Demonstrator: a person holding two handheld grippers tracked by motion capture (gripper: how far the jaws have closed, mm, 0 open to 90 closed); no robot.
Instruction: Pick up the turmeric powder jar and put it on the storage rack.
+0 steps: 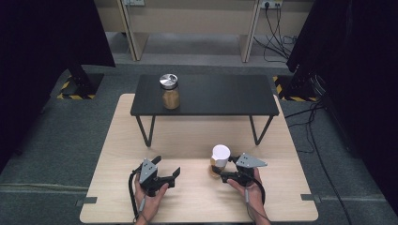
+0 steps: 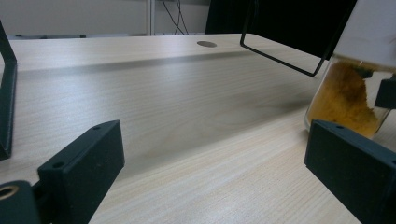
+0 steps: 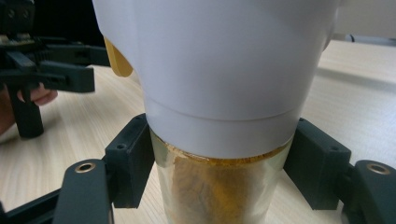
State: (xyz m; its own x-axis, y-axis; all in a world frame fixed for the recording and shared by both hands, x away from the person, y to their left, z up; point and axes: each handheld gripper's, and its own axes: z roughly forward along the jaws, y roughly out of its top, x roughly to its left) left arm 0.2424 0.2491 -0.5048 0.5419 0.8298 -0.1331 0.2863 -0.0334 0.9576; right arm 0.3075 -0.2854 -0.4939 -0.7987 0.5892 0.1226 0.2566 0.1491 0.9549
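A glass jar [image 1: 219,161] of orange-brown powder with a tall white cap [image 3: 219,60] stands on the light wooden table [image 1: 197,197], right of the middle. My right gripper [image 1: 224,169] is shut on it, a pad pressed on each side of the glass just under the cap [image 3: 219,186]. My left gripper [image 1: 167,165] rests to the jar's left, jaws wide open with nothing between them [image 2: 210,163]. In the left gripper view the jar [image 2: 345,98] stands at the far right, beyond the right jaw. A second jar [image 1: 170,91] with a silver lid stands on the black shelf [image 1: 220,96].
The low black shelf on thin metal legs [image 1: 145,131] spans the far half of the table. Bare wood lies under it and between the grippers. Cables [image 1: 277,28] trail on the floor at the back right. The other hand and gripper [image 3: 51,70] show at the upper left of the right gripper view.
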